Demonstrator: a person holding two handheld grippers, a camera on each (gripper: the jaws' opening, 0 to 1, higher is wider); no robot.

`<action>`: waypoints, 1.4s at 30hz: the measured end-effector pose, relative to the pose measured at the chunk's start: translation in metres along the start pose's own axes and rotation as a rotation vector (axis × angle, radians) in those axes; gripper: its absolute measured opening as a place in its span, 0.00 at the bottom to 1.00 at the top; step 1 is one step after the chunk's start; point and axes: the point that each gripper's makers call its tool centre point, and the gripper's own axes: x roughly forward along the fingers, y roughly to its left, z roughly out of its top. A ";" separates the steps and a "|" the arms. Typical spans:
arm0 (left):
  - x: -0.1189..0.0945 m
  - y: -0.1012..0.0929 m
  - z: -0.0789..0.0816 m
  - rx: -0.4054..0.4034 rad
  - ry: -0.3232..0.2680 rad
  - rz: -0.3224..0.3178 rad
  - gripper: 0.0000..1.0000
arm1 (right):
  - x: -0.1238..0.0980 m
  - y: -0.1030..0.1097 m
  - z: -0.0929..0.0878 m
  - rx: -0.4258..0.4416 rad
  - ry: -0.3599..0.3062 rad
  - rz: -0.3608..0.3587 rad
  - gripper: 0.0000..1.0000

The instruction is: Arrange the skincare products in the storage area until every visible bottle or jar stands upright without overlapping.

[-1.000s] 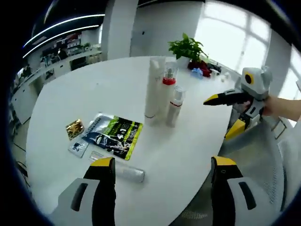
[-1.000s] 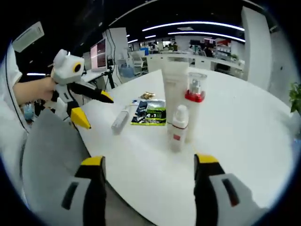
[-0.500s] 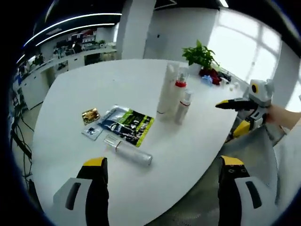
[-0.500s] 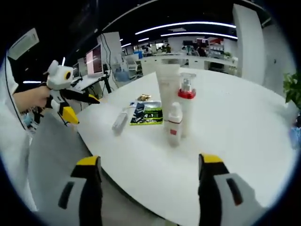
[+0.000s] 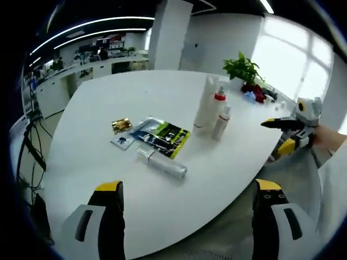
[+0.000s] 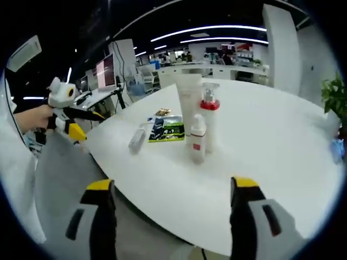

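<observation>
White table (image 5: 108, 103) | tall tube (image 5: 205, 102), red-collared pump bottle (image 5: 218, 106), small bottle (image 5: 222, 121) upright, clustered | clear bottle (image 5: 161, 162) lying flat beside green sachet (image 5: 167, 138) | left gripper (image 5: 187, 192) released | right gripper (image 6: 170, 187) released

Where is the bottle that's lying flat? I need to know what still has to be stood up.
In the left gripper view the clear bottle lies on the white table, just in front of the green sachet, left of the three upright bottles.
</observation>
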 end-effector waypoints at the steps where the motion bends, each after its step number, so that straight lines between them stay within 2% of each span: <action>1: -0.001 0.001 -0.001 -0.001 0.002 0.004 0.97 | 0.000 0.001 0.000 0.000 0.000 0.001 0.89; 8: -0.002 0.002 -0.005 -0.008 0.029 0.017 0.97 | 0.002 0.003 0.000 0.009 -0.006 0.000 0.91; 13: 0.002 0.002 -0.002 -0.013 0.043 0.016 0.97 | 0.001 0.002 0.000 0.014 -0.008 -0.010 0.94; 17: 0.011 0.006 0.000 -0.014 0.089 0.028 0.97 | 0.001 0.000 0.001 0.018 -0.015 -0.021 0.95; 22: 0.025 0.016 -0.002 -0.021 0.172 0.079 0.96 | 0.000 -0.002 0.001 0.025 -0.020 -0.027 0.96; 26: 0.038 0.025 -0.001 -0.054 0.209 0.116 0.94 | -0.001 -0.004 -0.003 0.031 -0.015 -0.028 0.95; 32: 0.058 0.028 0.001 -0.035 0.264 0.132 0.90 | -0.001 -0.008 -0.009 0.049 -0.012 -0.035 0.94; 42: 0.091 0.031 0.002 -0.053 0.331 0.150 0.88 | -0.003 -0.012 -0.015 0.075 -0.006 -0.050 0.92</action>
